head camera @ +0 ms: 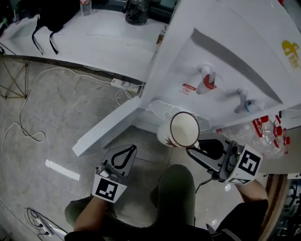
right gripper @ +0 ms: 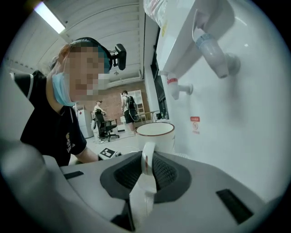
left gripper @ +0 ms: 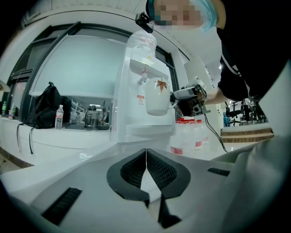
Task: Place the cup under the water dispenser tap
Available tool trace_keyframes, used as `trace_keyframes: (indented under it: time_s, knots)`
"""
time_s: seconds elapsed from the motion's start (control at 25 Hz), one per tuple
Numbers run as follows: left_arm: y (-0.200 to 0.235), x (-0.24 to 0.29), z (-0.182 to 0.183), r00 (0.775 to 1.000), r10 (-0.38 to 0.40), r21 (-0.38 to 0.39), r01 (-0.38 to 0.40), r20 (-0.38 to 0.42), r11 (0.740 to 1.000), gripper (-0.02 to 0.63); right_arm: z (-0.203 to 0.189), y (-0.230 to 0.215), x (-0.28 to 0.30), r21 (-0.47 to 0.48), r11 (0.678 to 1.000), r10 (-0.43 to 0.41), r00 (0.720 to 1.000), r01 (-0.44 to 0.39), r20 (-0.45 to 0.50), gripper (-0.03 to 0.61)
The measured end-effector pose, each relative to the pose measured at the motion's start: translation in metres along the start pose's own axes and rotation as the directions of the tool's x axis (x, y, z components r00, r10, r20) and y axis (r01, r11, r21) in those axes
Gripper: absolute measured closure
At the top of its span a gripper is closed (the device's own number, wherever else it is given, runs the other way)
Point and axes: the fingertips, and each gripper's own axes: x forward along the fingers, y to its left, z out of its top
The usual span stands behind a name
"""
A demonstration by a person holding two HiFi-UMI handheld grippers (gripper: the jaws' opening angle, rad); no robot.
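Observation:
A white cup (head camera: 182, 130) with a brown rim and a red leaf print hangs in the air in front of the white water dispenser (head camera: 225, 61). My right gripper (head camera: 193, 151) is shut on the cup's handle (right gripper: 146, 160). The cup (right gripper: 156, 135) sits below and left of the red tap (head camera: 207, 83) and the blue tap (head camera: 244, 100), above the round drip grille (head camera: 200, 120). In the left gripper view the cup (left gripper: 157, 97) hangs under a tap (left gripper: 143, 75). My left gripper (head camera: 123, 154) stays low at the left, shut with nothing in it.
Packed water bottles with red caps (head camera: 269, 130) lie to the dispenser's right. A white counter (head camera: 89, 37) behind carries a black bag (left gripper: 45, 107), a bottle (left gripper: 59, 117) and a jug (head camera: 137, 12). A white cable (head camera: 28, 113) and power strip (head camera: 123, 84) lie on the floor.

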Motion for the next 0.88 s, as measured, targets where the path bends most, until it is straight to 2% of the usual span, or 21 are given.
trace_keyframes:
  time_s: [0.48, 0.88]
  knots:
    - [-0.004, -0.005, 0.004, 1.0, 0.018, -0.008, -0.018, 0.009, 1.0, 0.594, 0.004, -0.058, -0.002, -0.014, 0.993, -0.115, 0.99, 0.114, -0.079, 0.5]
    - [-0.002, -0.008, 0.006, 1.0, 0.018, -0.013, -0.018, 0.017, 1.0, 0.594, -0.012, -0.067, 0.005, -0.018, 0.994, -0.113, 0.988, 0.112, -0.107, 0.5]
